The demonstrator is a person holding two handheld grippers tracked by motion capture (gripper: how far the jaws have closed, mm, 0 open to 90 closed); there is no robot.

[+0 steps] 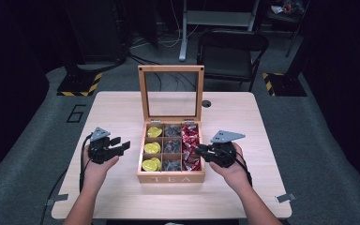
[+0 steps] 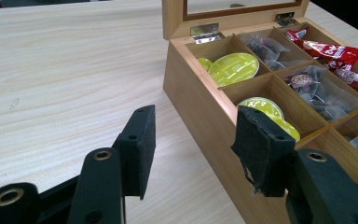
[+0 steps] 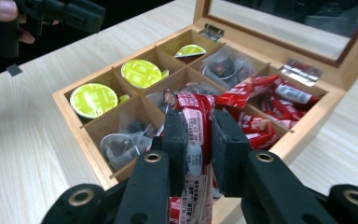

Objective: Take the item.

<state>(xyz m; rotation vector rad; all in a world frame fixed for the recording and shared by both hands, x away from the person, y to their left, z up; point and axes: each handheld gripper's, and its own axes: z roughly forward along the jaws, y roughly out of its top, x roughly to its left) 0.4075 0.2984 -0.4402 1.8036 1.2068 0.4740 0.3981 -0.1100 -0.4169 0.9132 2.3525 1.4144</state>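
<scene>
Red-and-white foil sachet [image 3: 195,140]: light, soft, crinkly, slippery; right tool [image 3: 199,140] clenches it mid-length above the bamboo tea box [image 3: 307,130]; left tool [image 2: 193,149] released.

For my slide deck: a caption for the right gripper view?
Right hand-held gripper clamps a red sachet above the open wooden tea box.

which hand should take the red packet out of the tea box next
Right. The right gripper is already shut on a red packet above the tea box, at the column of red packets. The left gripper hangs open beside the box's outer wall, holding nothing.
</scene>
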